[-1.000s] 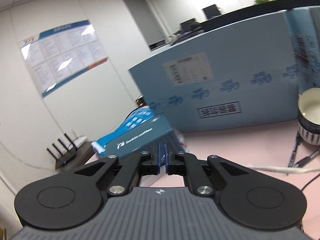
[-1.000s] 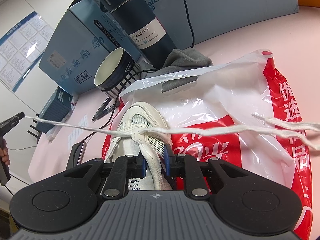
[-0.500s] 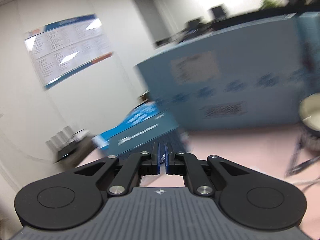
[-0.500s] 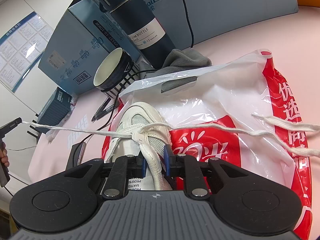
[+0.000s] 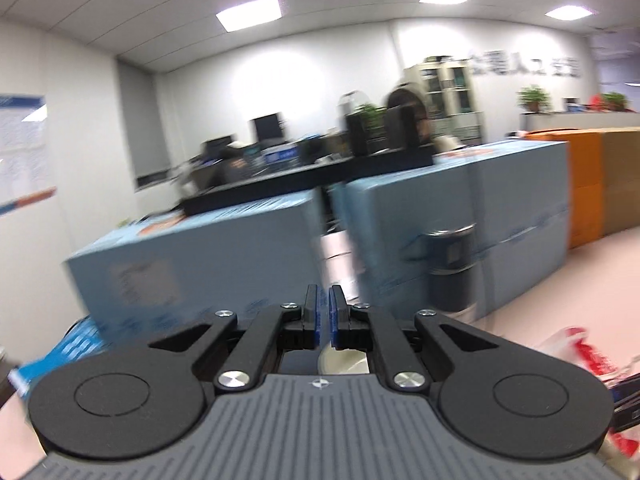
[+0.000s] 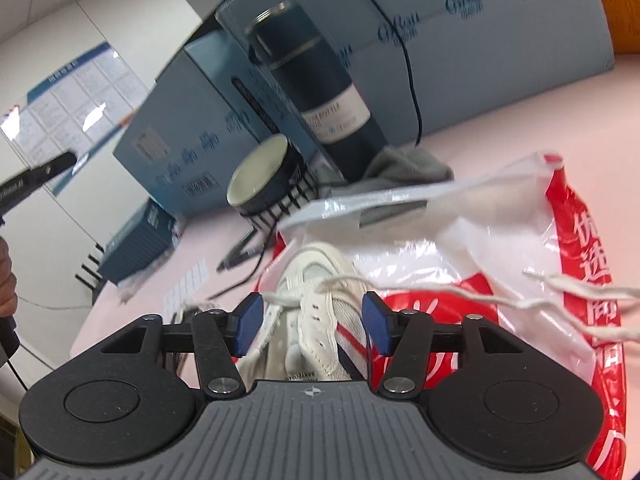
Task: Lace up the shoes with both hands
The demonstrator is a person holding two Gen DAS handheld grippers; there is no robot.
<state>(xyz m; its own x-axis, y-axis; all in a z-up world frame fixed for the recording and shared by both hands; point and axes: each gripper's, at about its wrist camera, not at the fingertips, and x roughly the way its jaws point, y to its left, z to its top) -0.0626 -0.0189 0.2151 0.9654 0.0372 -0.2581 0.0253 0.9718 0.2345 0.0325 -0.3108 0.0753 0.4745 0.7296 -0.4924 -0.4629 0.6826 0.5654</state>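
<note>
Right gripper jaws were opening around the white shoe, which sat on the red-white bag, probably to let its tongue go. Left gripper jaws were pressed together, no lace visible between them.

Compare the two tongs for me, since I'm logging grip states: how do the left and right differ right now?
The left tongs are shut, pads nearly touching with nothing visible between them; the right tongs have jaws opening, pads clear of the white shoe between them. The left tongs point at blue boxes; the right tongs point down at the shoe. Both have blue pads.
</note>
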